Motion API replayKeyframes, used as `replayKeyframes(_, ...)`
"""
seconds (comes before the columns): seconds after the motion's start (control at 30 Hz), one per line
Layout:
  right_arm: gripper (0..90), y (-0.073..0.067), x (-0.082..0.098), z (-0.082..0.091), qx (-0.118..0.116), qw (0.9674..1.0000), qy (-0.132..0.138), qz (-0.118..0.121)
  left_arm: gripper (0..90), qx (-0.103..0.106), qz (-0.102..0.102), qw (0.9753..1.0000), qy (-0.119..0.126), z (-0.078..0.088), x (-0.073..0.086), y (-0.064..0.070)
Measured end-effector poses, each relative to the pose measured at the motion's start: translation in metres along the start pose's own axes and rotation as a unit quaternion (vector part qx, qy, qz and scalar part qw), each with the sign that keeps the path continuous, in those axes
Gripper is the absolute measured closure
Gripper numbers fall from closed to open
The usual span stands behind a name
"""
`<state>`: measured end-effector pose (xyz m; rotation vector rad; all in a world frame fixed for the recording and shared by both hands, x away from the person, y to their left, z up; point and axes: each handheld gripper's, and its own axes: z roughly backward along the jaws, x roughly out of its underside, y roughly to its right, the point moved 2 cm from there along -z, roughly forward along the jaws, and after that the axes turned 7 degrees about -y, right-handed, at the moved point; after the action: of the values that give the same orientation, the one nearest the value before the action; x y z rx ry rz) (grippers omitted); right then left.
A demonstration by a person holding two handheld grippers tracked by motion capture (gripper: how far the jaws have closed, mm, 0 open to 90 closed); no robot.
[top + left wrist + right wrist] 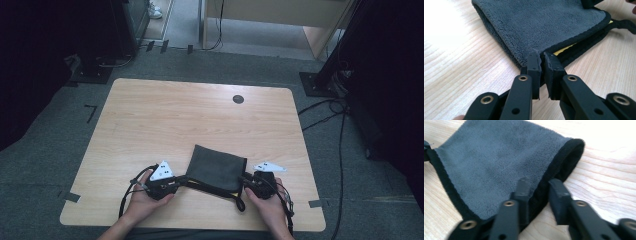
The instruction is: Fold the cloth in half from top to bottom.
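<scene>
My left tongs (540,58) are pinching the near corner of the folded grey cloth (217,167), which is lying on the table (165,120) near its front edge. My right tongs (539,185) are straddling its black hem, slightly spread.

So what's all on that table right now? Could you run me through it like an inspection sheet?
Surface: light wooden table, bare apart from a small dark round disc near its far edge.
Job's things: folded grey cloth with black trim; a yellow layer peeks out underneath.
Clutter: nothing seen.
Grippers: left gripper pinches the cloth's near corner, jaws almost together; right gripper straddles the black hem, jaws apart, not pressing.
Cables: black leads trail from both grippers; more run over the floor at right.
Surroundings: grey carpet, dark stands, pale furniture beyond.
</scene>
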<state>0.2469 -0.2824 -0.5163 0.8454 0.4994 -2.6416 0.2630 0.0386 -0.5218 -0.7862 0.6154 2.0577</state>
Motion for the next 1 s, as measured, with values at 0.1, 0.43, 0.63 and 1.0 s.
replayKeyframes(0.1,73.1,-0.001,0.002,0.009,-0.004,0.9999,0.015,-0.004,85.2,-0.003,-0.008,1.0,0.003,0.002,0.0,0.002)
replayKeyframes(0.43,74.5,-0.002,0.013,0.005,-0.038,0.9991,-0.003,-0.02,85.5,-0.006,-0.012,0.9999,-0.003,-0.001,0.0,0.002)
replayKeyframes(0.63,90.0,-0.005,0.012,0.014,-0.025,0.9997,0.006,-0.006,89.0,-0.002,-0.031,0.9995,0.0,0.002,0.0,0.006)
replayKeyframes(1.0,65.7,-0.005,0.008,0.025,-0.023,0.9992,0.031,-0.008,51.2,0.005,0.014,0.9999,0.006,0.007,0.005,-0.006)
